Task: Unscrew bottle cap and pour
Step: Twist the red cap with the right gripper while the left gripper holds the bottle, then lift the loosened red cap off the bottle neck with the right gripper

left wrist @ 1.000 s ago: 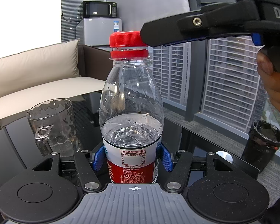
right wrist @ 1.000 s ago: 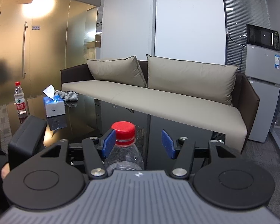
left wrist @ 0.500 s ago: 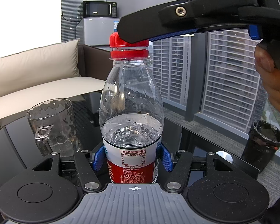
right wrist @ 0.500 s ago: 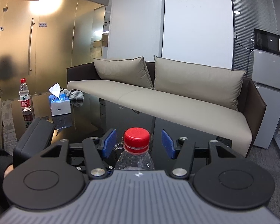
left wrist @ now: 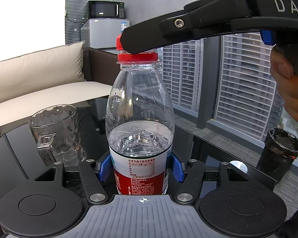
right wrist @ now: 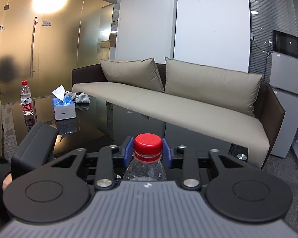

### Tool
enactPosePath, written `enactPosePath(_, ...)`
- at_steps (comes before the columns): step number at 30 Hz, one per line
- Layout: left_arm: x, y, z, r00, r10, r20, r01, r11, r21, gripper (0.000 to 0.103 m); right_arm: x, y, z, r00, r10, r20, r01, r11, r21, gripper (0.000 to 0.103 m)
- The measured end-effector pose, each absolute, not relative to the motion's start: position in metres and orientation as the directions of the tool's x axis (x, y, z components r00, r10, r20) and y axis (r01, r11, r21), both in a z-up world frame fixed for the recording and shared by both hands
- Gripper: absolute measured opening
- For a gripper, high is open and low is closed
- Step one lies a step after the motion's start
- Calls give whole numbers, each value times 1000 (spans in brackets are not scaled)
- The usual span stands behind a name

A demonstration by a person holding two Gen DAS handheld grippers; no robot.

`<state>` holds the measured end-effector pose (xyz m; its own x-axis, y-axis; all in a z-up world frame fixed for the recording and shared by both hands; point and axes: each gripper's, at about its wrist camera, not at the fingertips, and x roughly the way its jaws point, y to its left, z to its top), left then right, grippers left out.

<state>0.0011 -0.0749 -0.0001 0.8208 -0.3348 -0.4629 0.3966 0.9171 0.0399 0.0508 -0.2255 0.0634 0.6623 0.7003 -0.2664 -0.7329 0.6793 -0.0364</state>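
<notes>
In my left wrist view, the bottle (left wrist: 140, 123) stands at the centre of the frame, upright, its long axis vertical and its neck pointing straight up. My left gripper (left wrist: 141, 168) clamps it low on the label, blue pads (left wrist: 104, 167) pressed against both sides. Water fills roughly the lower half. A second ago my right gripper (left wrist: 141, 43) hung to the right of the cap (left wrist: 120, 42) with space around it; now its black finger covers most of the cap from the upper right, leaving only a red sliver showing. The empty glass mug (left wrist: 56, 132) waits at lower left on the dark table (left wrist: 212, 144), near the bottle but apart from it.

In my right wrist view, the cap (right wrist: 148, 144) sits at lower centre, between my blue pads (right wrist: 128, 152). Earlier those pads stood wide of it; now they have drawn in tight against both sides, so I judge the right gripper (right wrist: 148, 150) is gripping the cap. That means the twist can begin while my left hand keeps the body from turning.
</notes>
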Motion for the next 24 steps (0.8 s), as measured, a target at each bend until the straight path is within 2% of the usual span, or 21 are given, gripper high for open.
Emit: enactPosePath(24, 2, -69, 1, 820, -337, -463, 400, 916, 40, 56, 56, -242, 76, 731, 656, -187, -672, 740, -28, 33)
